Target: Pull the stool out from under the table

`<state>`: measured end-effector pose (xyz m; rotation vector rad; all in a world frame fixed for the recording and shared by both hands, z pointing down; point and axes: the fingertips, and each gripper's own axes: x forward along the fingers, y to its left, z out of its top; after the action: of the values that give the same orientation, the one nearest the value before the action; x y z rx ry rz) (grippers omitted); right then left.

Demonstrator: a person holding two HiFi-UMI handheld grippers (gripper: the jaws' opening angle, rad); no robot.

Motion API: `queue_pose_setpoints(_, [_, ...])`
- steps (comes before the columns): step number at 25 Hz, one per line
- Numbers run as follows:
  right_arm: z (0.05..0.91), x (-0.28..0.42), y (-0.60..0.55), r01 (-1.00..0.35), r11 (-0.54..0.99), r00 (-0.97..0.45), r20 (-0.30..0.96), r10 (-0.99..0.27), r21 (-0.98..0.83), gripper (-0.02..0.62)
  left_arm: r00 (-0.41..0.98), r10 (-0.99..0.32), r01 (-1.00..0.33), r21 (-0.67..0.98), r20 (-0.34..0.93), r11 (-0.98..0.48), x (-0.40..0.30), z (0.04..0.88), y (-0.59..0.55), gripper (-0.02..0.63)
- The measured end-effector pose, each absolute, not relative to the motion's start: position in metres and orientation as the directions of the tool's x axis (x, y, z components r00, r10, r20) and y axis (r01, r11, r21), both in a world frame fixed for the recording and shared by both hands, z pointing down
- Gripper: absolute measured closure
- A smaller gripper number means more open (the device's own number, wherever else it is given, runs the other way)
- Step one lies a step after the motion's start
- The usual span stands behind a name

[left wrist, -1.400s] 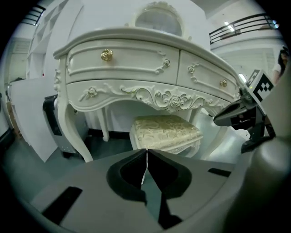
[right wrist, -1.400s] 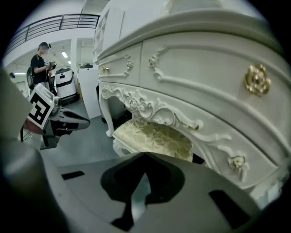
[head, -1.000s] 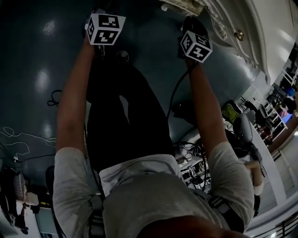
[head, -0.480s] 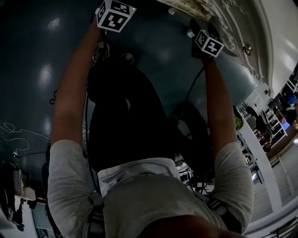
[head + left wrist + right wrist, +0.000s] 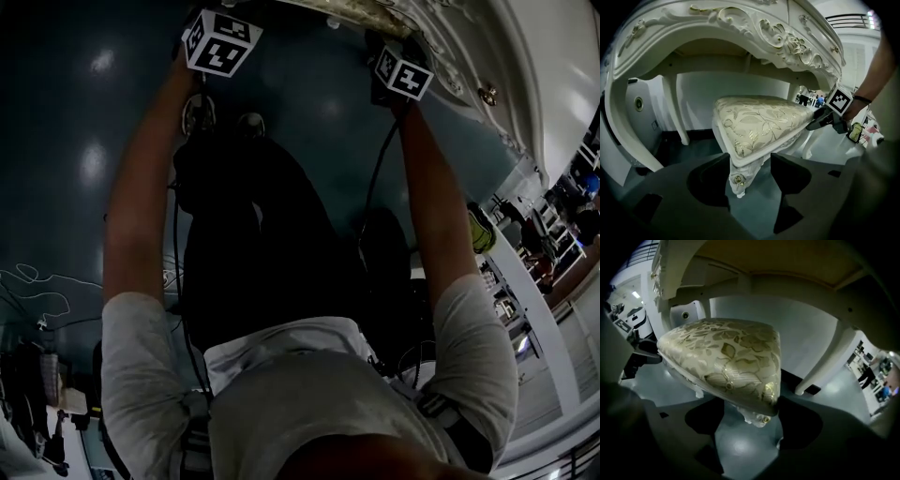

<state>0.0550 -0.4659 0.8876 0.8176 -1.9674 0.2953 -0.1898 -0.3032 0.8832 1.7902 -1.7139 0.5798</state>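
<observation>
Left gripper (image 5: 749, 160): jaws just swung wide, and one stool (image 5: 759, 122) corner sits between them, unpinched.
Right gripper (image 5: 751, 399): also just opened, straddling the other corner at centre frame.
Stool: under the table (image 5: 740, 23), mid-frame.
Meaning: both grippers have closed in on the seat, so gripping and then pulling looks next.

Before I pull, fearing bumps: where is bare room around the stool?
Bare floor lies between the stool and the table leg, likewise toward the other leg. Crowded: the stool's corners stand between the jaws, just opened and not pressing, of the left gripper and right gripper.
</observation>
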Motion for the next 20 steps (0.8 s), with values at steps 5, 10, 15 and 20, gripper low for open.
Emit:
queue_pose_setpoints(5, [0.883, 0.048, -0.459, -0.628, 0.768, -0.320, 0.857, -0.404, 0.128, 0.235, 0.068, -0.740, -0.981, 0.181, 0.669, 0.074, -0.194, 0.883, -0.304, 0.347])
queue_pose_setpoints(10, [0.882, 0.051, -0.449, -0.643, 0.760, -0.309, 0.874, -0.374, 0.098, 0.235, 0.070, -0.720, -0.970, 0.215, 0.691, 0.112, -0.193, 0.885, -0.298, 0.351])
queue_pose_setpoints(15, [0.879, 0.048, -0.423, -0.642, 0.764, -0.309, 0.889, -0.338, 0.067, 0.233, 0.079, -0.678, -0.966, 0.224, 0.731, 0.128, -0.197, 0.883, -0.273, 0.353])
queue_pose_setpoints(20, [0.879, 0.046, -0.396, -0.632, 0.773, -0.305, 0.903, -0.303, 0.046, 0.233, 0.079, -0.647, -0.957, 0.238, 0.759, 0.163, -0.196, 0.884, -0.244, 0.353])
